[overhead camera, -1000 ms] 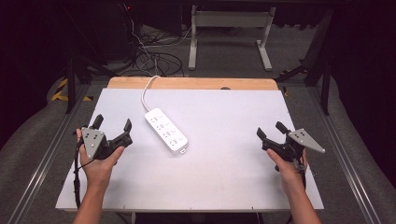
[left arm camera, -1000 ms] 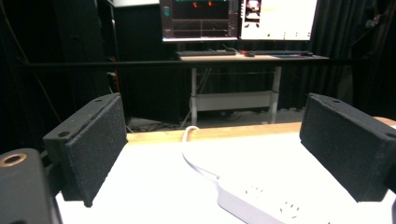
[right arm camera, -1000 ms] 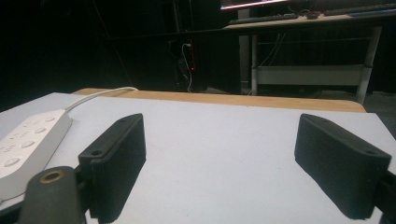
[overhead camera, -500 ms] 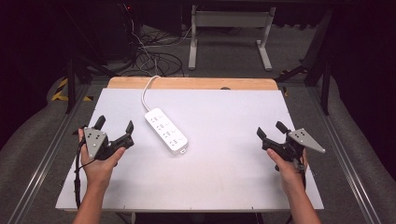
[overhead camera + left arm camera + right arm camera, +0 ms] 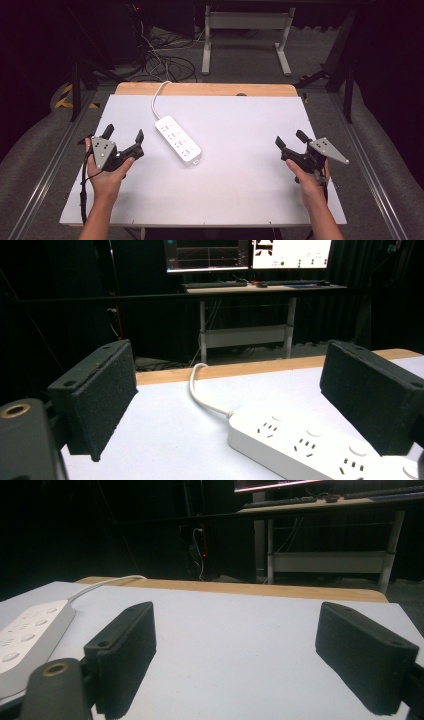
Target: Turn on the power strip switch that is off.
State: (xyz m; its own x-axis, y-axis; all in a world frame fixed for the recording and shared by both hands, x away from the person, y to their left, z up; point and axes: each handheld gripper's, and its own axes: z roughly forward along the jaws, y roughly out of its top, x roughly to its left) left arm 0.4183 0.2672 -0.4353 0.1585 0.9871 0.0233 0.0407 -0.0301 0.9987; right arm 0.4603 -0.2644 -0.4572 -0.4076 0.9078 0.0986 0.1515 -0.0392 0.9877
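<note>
Power strip (image 5: 178, 140): white, multi-socket, lay flat on the white table top (image 5: 240, 190), left of centre, long axis running diagonally from far-left to near-right; sockets faced up.
Power strip cord (image 5: 157, 101): white, left the strip's far end, curved toward the far wooden edge strip (image 5: 210, 89) and dropped over it.
Left gripper (image 5: 123, 135): held in the left hand (image 5: 106, 175) near the table's left edge, jaws spread wide, nothing between them; pointed toward the far side, just beside the strip's left flank but apart from it.
Left gripper view: black foam pads (image 5: 100, 395) stood wide at either side; strip (image 5: 310, 445) lay low between them, nearer the right-hand jaw, not touched; cord (image 5: 200, 390) looped back toward the wooden edge (image 5: 240, 369).
Right gripper (image 5: 290, 139): held in the right hand (image 5: 309, 179) near the table's right edge, jaws parted, empty; well apart from the strip.
Right gripper view: both pads (image 5: 125, 655) wide apart over bare table top (image 5: 235, 645); strip (image 5: 27, 635) seen at far left of frame, outside the jaws.
Grey plates: three-cornered plate (image 5: 102, 151) on the left gripper, another (image 5: 328, 150) on the right.
Surroundings: desk with monitors (image 5: 250, 252) and keyboard beyond the table; tangle of cables (image 5: 160, 62) on the floor; dark curtains behind.
</note>
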